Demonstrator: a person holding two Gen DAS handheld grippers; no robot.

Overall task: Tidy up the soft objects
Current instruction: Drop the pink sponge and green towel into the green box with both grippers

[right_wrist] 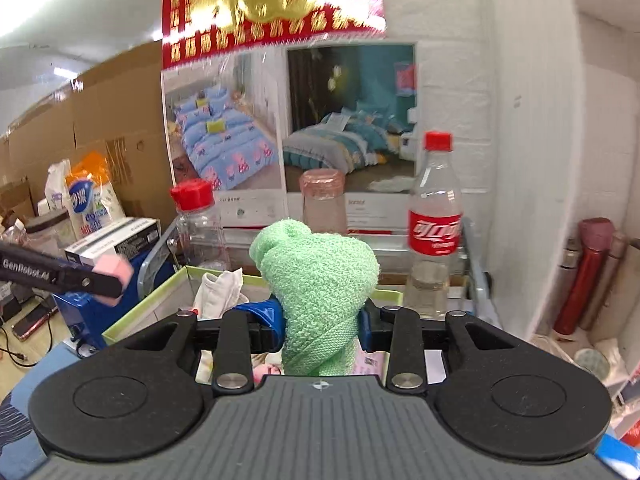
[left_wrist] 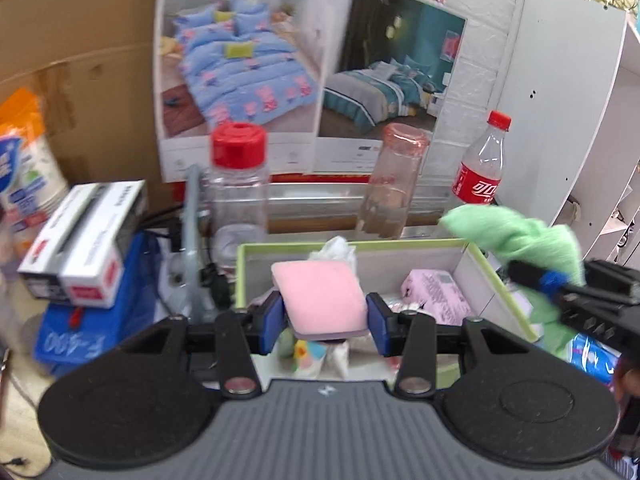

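My left gripper (left_wrist: pixel 325 320) is shut on a pink sponge (left_wrist: pixel 320 298) and holds it above a green-rimmed white box (left_wrist: pixel 360 245). My right gripper (right_wrist: pixel 322 326) is shut on a rolled green towel (right_wrist: pixel 320 280), held over the box's right side; the towel also shows in the left wrist view (left_wrist: pixel 520 236). The box (right_wrist: pixel 148 300) holds a pink tissue pack (left_wrist: pixel 438 294), a white crumpled cloth (right_wrist: pixel 220 290) and other small soft items. The left gripper with the sponge (right_wrist: pixel 114 268) shows at the left of the right wrist view.
Behind the box stand a red-capped clear jar (left_wrist: pixel 239 188), a pink-topped clear bottle (left_wrist: pixel 394 184) and a cola bottle (left_wrist: pixel 482 164). A stack of white and black boxes (left_wrist: pixel 86 240) sits on a blue case at left. A white shelf (left_wrist: pixel 568 112) is at right, with thermos flasks (right_wrist: pixel 588 276).
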